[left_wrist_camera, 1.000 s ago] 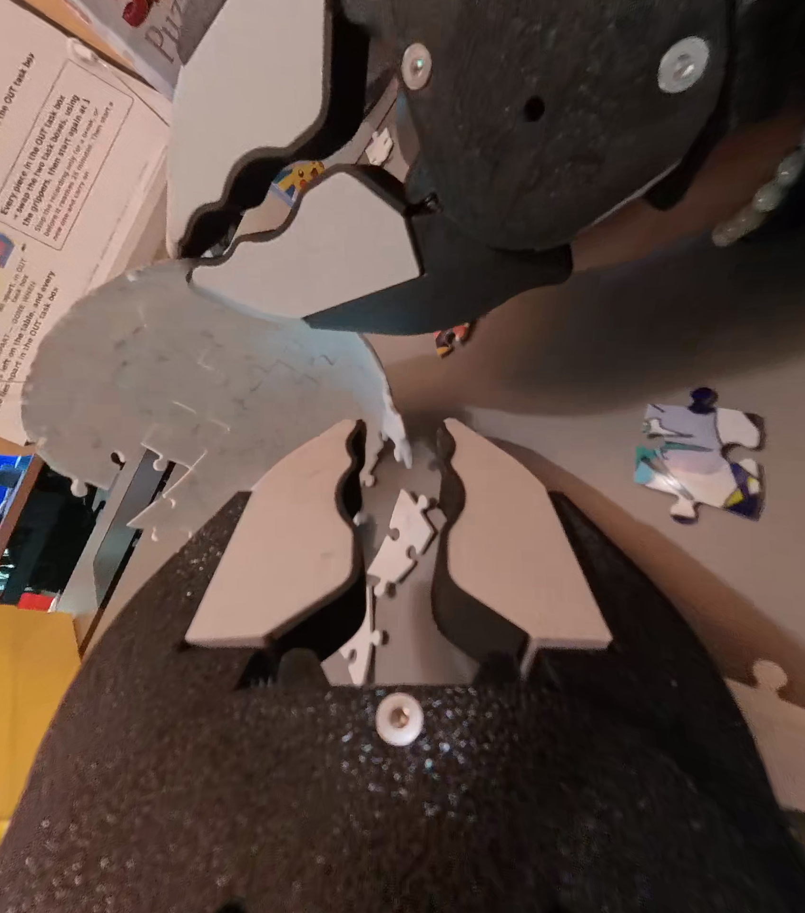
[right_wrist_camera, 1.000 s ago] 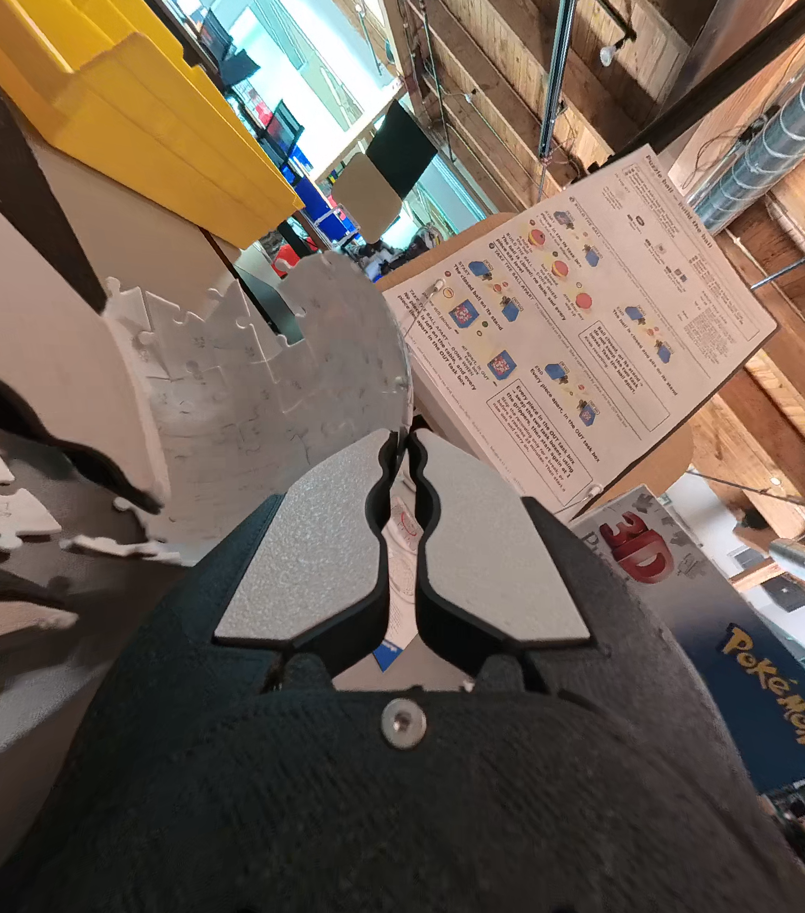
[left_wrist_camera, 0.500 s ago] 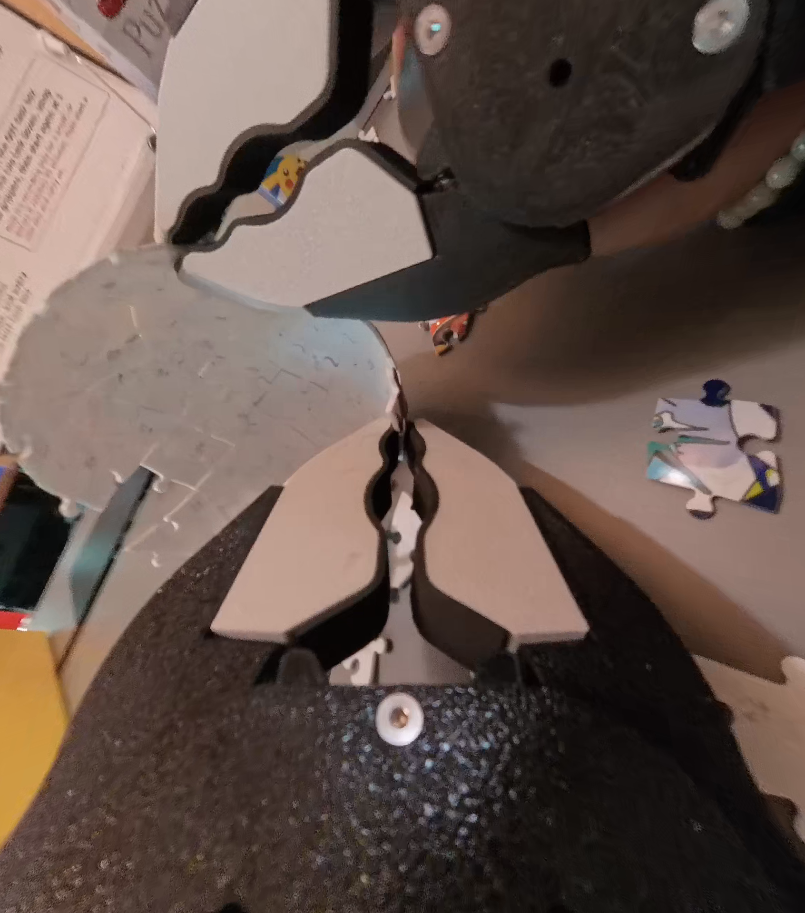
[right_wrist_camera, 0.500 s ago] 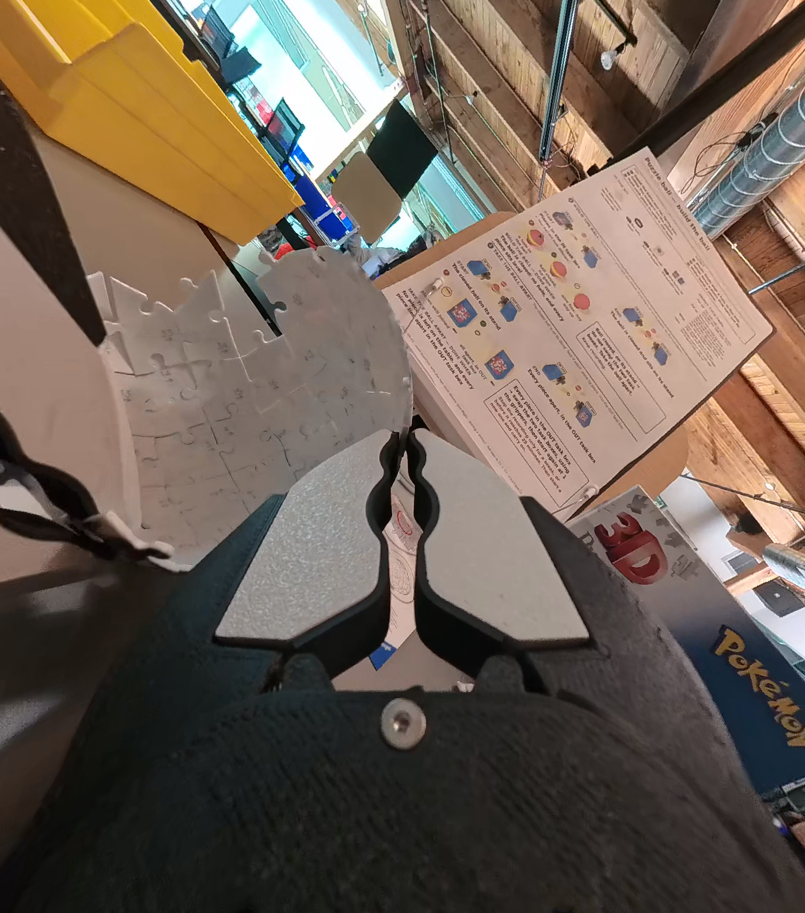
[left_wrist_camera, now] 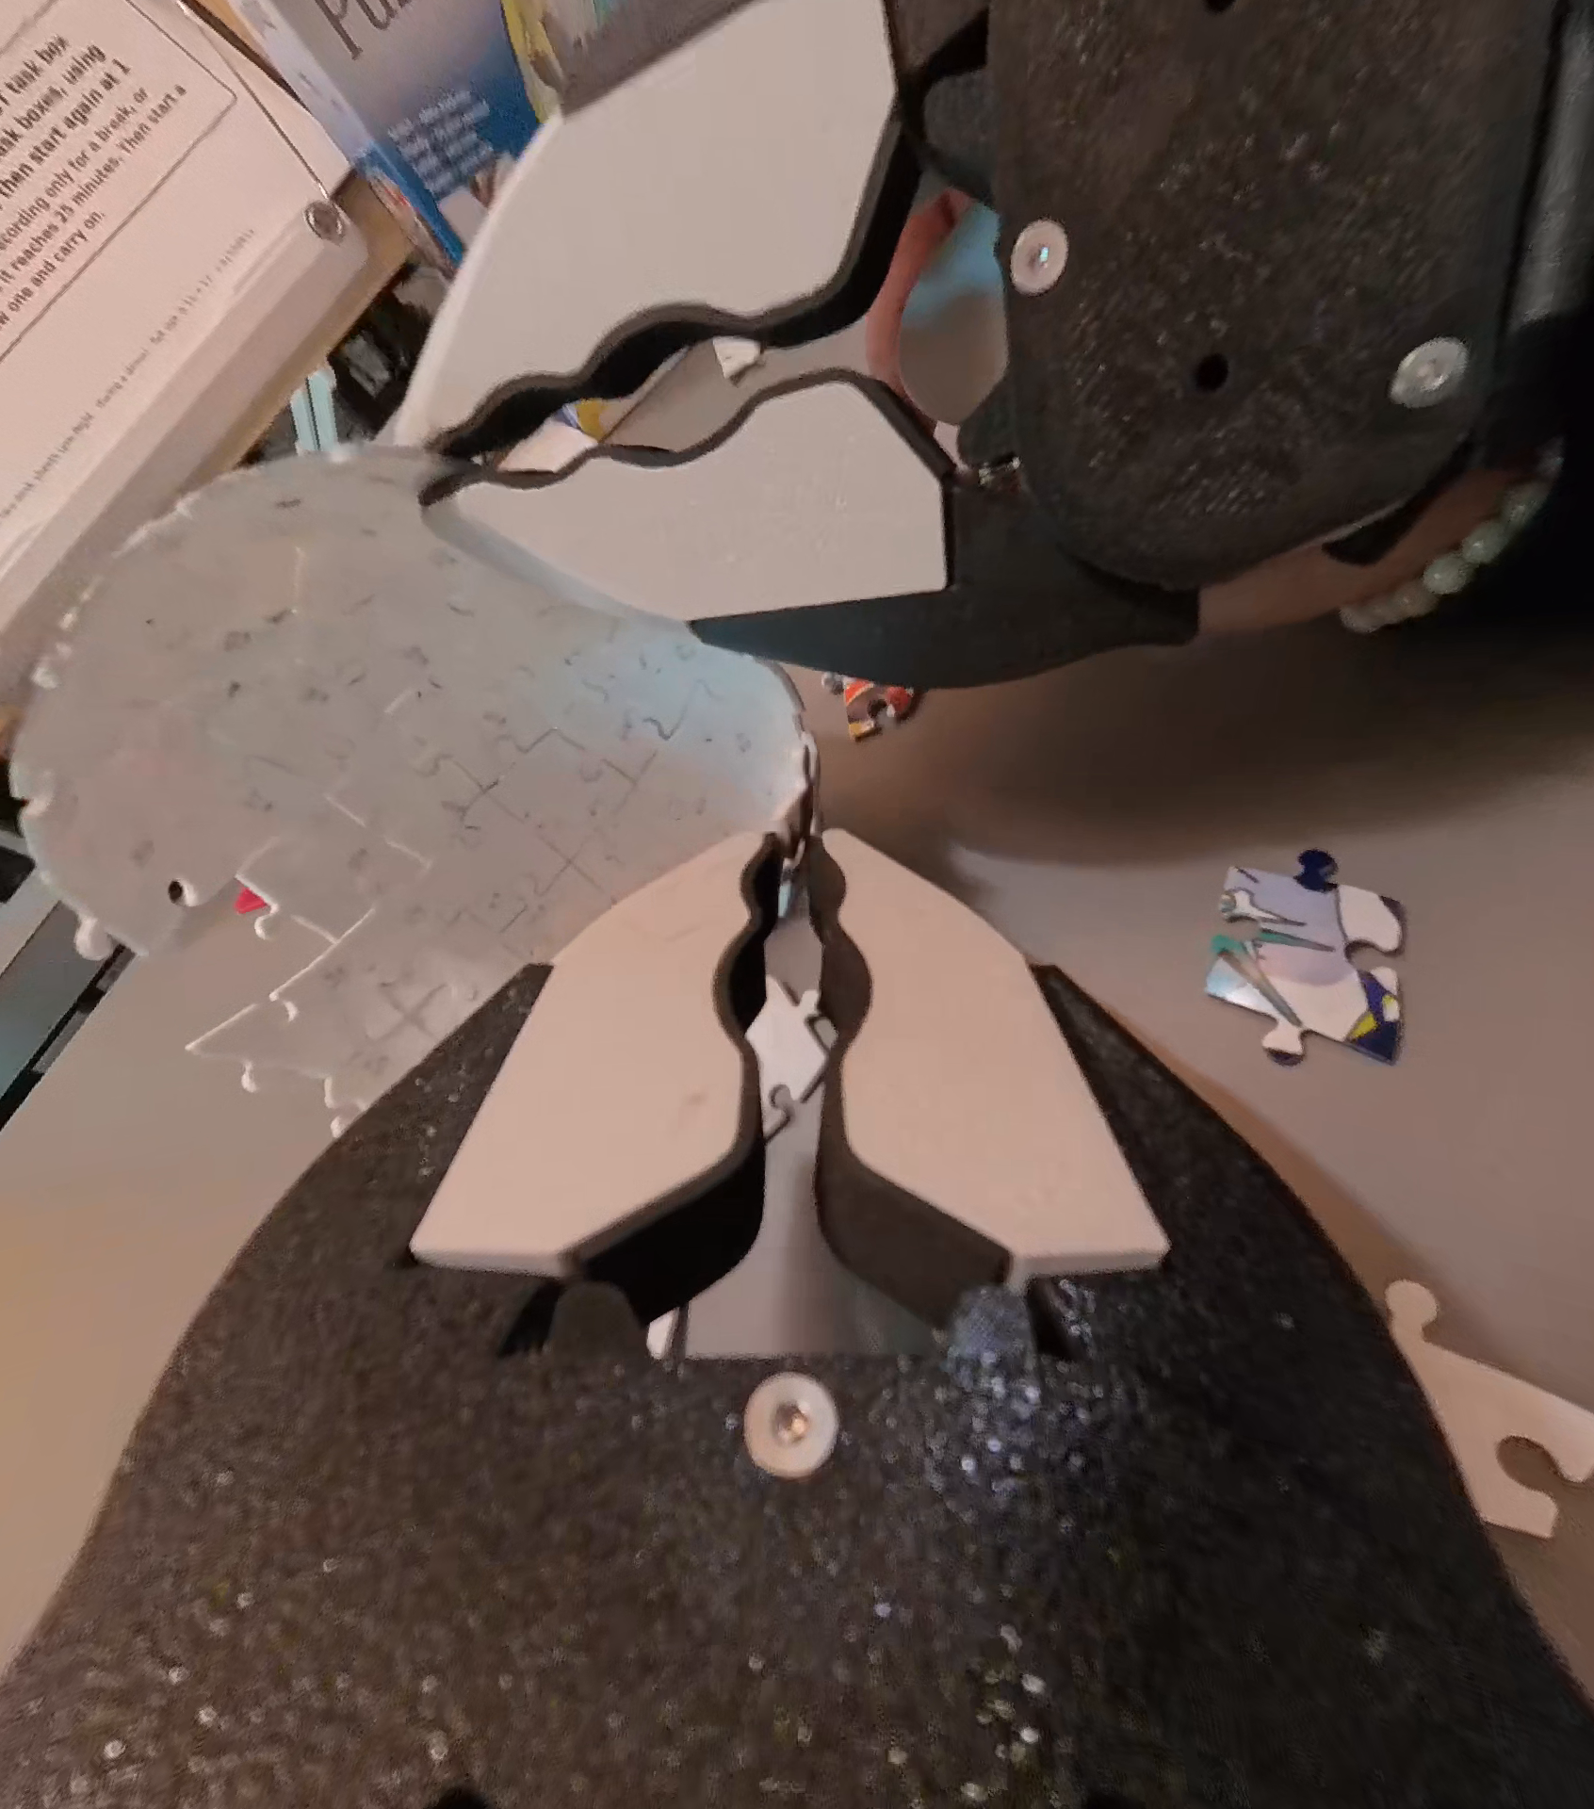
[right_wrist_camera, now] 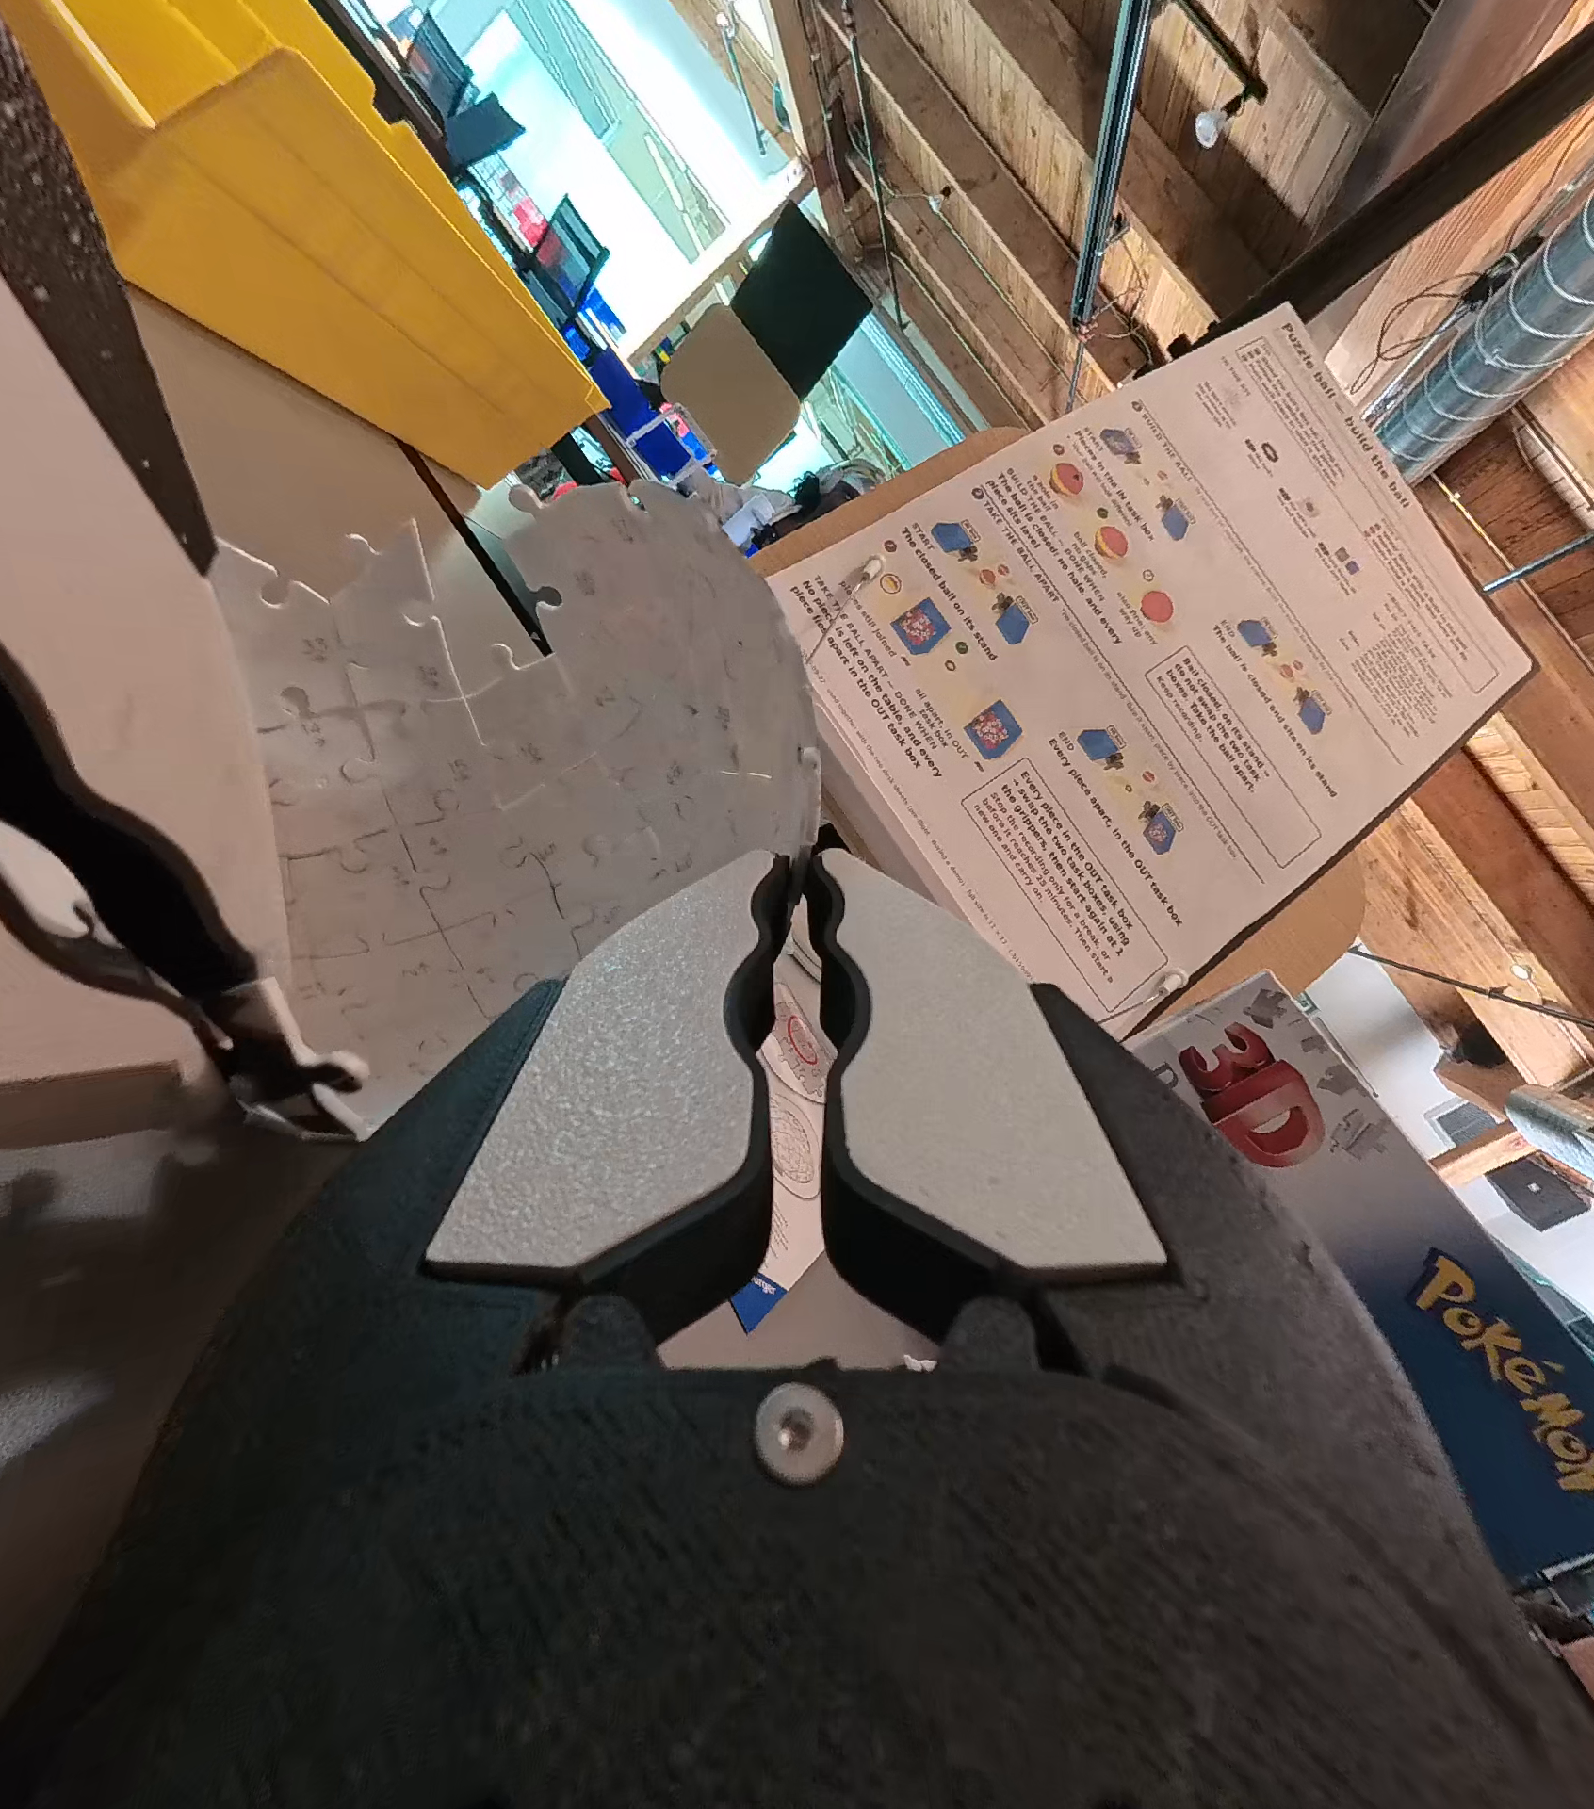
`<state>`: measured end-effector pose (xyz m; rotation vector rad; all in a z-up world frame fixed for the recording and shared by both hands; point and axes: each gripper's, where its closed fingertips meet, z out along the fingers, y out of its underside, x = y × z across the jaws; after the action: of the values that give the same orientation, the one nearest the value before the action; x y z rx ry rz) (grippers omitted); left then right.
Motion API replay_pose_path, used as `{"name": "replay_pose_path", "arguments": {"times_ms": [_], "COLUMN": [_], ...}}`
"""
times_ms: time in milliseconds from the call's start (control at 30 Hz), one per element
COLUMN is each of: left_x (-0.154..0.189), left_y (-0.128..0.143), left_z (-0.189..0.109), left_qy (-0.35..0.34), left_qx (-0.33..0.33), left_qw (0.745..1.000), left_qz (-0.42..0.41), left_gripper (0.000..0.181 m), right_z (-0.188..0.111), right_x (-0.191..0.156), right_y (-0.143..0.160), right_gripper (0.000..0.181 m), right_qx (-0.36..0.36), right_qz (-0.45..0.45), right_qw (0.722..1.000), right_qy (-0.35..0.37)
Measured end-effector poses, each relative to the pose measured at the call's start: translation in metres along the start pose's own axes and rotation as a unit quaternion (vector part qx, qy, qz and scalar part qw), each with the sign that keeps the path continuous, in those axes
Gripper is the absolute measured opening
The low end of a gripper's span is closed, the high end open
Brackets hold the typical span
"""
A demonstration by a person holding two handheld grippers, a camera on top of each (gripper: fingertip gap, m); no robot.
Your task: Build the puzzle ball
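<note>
while both grippers pinch the half-built ball shell [left_wrist_camera: 402,744] by its rim, it's held up off the table [left_wrist_camera: 1361,764], white inner side facing both cams. left gripper [left_wrist_camera: 798,861] is clenched on the rim edge nearest its cam, a white piece showing between the fingers. right gripper [right_wrist_camera: 798,866] is clamped on the rim at another spot; in left view it's at [left_wrist_camera: 450,470]. step looks like steadying/re-gripping the shell before adding more pcs. to do it well: keep both pinches firm but don't squeeze sideways, joints could pop. don't twist grippers against each other. loose coloured piece [left_wrist_camera: 1307,964] and a white piece [left_wrist_camera: 1498,1449] lie on the table near by, prob next to fit.
</note>
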<state>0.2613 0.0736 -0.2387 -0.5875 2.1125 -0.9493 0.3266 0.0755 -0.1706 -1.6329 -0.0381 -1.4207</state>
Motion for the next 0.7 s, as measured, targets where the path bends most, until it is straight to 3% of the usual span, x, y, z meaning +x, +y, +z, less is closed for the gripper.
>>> {"name": "replay_pose_path", "arguments": {"times_ms": [700], "left_x": [-0.017], "left_y": [0.000], "left_z": [-0.019], "left_qy": [-0.041], "left_qx": [0.019], "left_qw": [0.998], "left_qz": [-0.038], "left_gripper": [0.001], "right_z": [0.000], "right_x": [0.000], "right_y": [0.000], "right_gripper": [0.004], "right_qx": [-0.001], "right_qz": [-0.005], "right_qw": [1.000], "right_qy": [0.003]}}
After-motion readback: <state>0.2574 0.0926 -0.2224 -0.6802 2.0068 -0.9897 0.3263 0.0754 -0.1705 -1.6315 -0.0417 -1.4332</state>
